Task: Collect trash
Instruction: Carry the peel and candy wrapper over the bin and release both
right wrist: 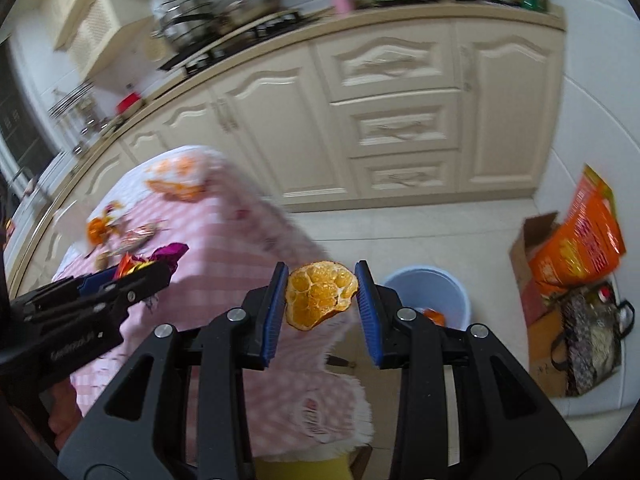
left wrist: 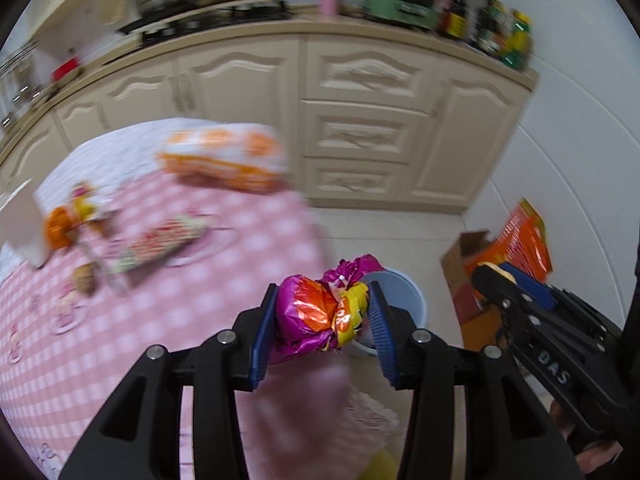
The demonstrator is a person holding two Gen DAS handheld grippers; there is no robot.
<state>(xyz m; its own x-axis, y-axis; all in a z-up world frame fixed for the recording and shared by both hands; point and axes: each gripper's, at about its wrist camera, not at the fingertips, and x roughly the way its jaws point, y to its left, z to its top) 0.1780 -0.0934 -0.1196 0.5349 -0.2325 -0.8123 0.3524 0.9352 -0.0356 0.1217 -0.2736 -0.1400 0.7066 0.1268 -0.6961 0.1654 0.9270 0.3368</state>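
My left gripper (left wrist: 323,310) is shut on a crumpled magenta and orange foil wrapper (left wrist: 316,314), held past the edge of the pink checked table (left wrist: 168,320) and just in front of a light blue bin (left wrist: 400,292) on the floor. My right gripper (right wrist: 322,294) is shut on a piece of orange peel (right wrist: 320,294), close to the left of the same bin (right wrist: 428,296), which holds some orange scrap. In the right wrist view the left gripper (right wrist: 132,276) with the wrapper (right wrist: 160,256) is at the left. In the left wrist view the right gripper (left wrist: 496,274) enters from the right.
On the table lie an orange and white bag (left wrist: 224,160), a plate with a snack packet (left wrist: 160,244), an orange wrapper (left wrist: 60,228) and a white box (left wrist: 20,220). A cardboard box (right wrist: 536,264), an orange bag (right wrist: 580,240) and a patterned bag (right wrist: 592,336) stand right of the bin. Cream cabinets (right wrist: 392,120) lie beyond.
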